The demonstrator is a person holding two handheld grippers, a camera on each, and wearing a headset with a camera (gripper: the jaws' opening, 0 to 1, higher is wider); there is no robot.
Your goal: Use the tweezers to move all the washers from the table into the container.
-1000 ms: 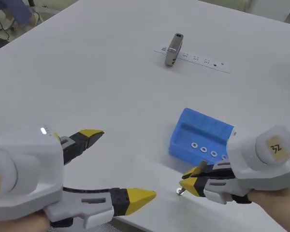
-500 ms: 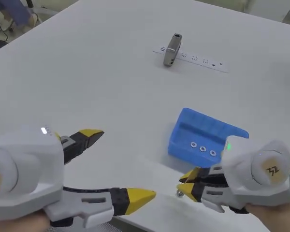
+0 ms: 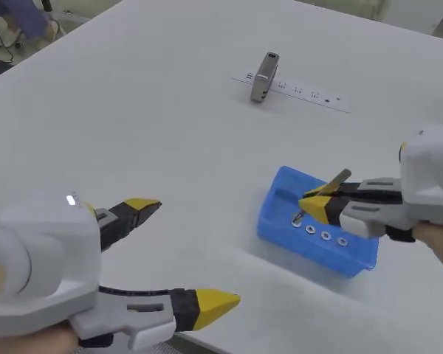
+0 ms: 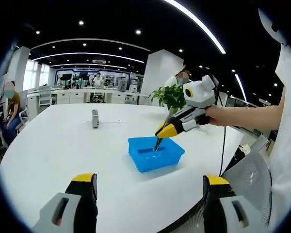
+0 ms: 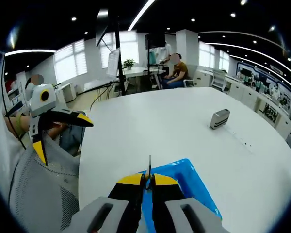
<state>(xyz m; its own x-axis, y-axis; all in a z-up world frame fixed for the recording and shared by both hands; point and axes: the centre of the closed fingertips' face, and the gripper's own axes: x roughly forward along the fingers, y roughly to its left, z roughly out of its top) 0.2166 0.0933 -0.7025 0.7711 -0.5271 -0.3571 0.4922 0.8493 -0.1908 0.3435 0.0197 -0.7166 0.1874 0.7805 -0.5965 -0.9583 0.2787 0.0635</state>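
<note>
Your head view bright, even, sharp, just a soft shadow off the container (image 3: 310,251) between the two jaw pairs, ceiling strip lights (image 4: 194,22) glaring above your jaws in both gripper views, fisheye bending the edges, jaw bases soft.

Left gripper (image 3: 192,251) hangs low, jaws spread wide; right gripper (image 3: 311,204) tilts down, jaws clamped on tweezers (image 3: 298,217).

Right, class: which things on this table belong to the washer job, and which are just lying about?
For the job: tweezers, held in the right gripper; washers; blue container.
Lying about: grey device; socket strip.
</note>
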